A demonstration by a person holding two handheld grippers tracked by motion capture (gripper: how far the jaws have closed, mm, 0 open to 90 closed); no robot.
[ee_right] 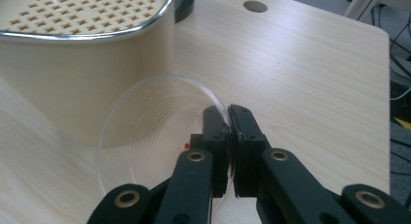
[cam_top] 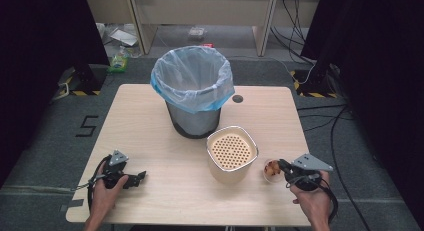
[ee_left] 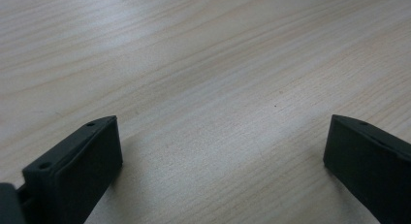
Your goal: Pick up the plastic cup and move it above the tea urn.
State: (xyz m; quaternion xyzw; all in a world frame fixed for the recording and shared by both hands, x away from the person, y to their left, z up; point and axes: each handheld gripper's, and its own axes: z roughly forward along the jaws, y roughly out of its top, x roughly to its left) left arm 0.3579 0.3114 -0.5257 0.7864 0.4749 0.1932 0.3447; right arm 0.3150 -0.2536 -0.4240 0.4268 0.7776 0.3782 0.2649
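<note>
Near the right front corner of the surface [cam_top: 150,136]: right claw [ee_right: 229,118] clamped on the rim of a clear cup [ee_right: 145,132], one jaw inside the wall and one outside, a thin-edge pinch suited to a light, flimsy container. In the high view, cup [cam_top: 271,169] just beside the cream strainer tub [cam_top: 232,153], apparently not touching; orange-brown scraps visible inside it. Looks tilted toward the camera in the right gripper view, mouth open to the lens, a small red bit near the jaw; whether lifted off the wood or still resting on it, cannot tell. Rim grip likely chosen to leave the mouth free for tipping the contents out.

Behind the tub, well apart from the cup: bin [cam_top: 192,91] lined with a pale blue bag, mouth wide and upright near the surface's middle back — a plausible destination for the scraps, though the perforated tub top sits closer and could equally be the target.

Over at the left front: left claw [cam_top: 135,178] low over bare wood, jaws spread wide, nothing between them; seen likewise in the left gripper view [ee_left: 218,151] with plain grain between the two pads. Parked clear of the work, probably held ready to steady the tub or bin.
</note>
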